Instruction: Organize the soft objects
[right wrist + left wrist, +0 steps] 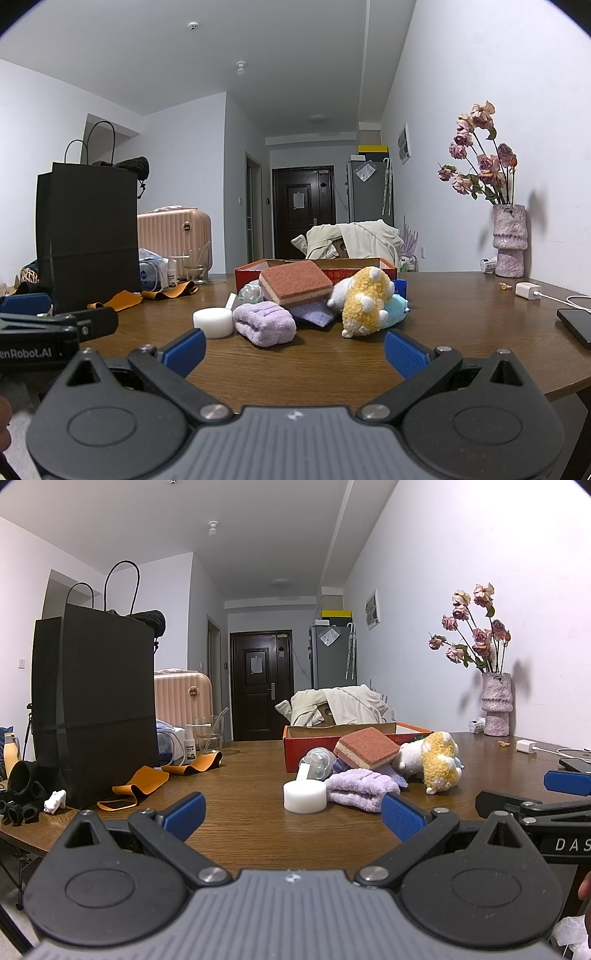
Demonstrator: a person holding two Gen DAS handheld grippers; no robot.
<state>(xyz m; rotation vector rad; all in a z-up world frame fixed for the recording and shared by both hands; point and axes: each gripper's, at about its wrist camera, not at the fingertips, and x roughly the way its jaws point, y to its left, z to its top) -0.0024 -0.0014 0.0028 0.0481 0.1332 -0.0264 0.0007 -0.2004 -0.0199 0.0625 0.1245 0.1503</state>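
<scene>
- Your left gripper [293, 814] hangs low over the wooden table [240, 775], jaws spread wide and empty, so it is ready to close on something.
- The white foam puck [305, 796] and folded lilac towel [360, 788] lie nearest (probably the easiest first picks).
- The sponge [295, 282] and yellow plush [365, 302] are heaped against the red box [247, 275], likely the destination.
- Your right gripper [294, 350] is likewise spread and empty.

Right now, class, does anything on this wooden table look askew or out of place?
Yes. The orange-topped layered sponge lies tilted, propped on the heap of soft things instead of flat. The yellow-and-white plush toy has toppled. Both sit outside the red cardboard box.
</scene>
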